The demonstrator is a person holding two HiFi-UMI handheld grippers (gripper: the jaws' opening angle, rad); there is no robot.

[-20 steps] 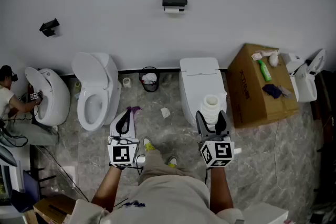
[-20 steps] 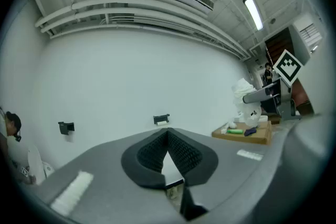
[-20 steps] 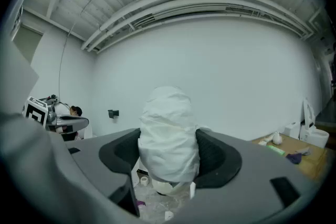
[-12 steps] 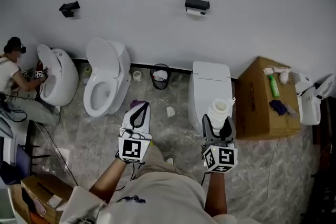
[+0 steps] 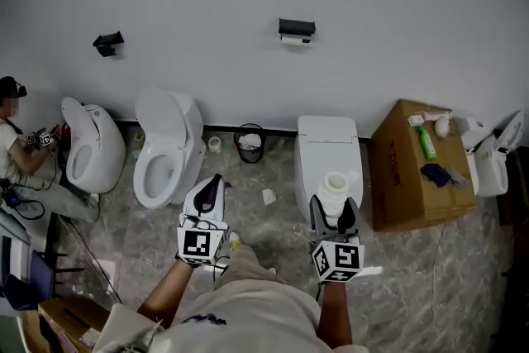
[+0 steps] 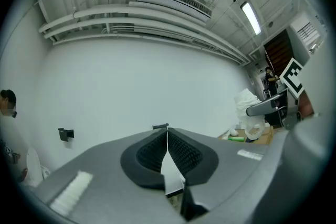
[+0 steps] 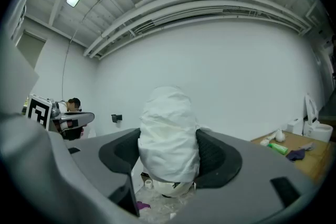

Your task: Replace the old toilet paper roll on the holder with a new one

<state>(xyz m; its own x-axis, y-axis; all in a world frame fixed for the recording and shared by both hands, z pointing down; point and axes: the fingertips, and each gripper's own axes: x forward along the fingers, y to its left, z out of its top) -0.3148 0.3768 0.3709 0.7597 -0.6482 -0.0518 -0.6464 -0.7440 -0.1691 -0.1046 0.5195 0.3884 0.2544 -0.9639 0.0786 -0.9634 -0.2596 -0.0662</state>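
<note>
New roll carried, holder not yet reached.
At the lower centre of the head view, the right gripper [image 5: 335, 209] was seen clamped on the new toilet paper roll [image 5: 335, 184], its jaws held wide by it. The left gripper [image 5: 208, 193] was pressed together on nothing. Farther off, at the upper centre, the holder [image 5: 297, 28] on the wall was well apart from both, with what was judged the old roll [image 5: 295, 39] under it. 2 steps, removal and fitting, were judged left to do.

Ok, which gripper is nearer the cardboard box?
Right. The right gripper, fingers shut on the toilet paper roll, is just left of the cardboard box in the head view; the left gripper is farther left, beyond the closed toilet.
</note>
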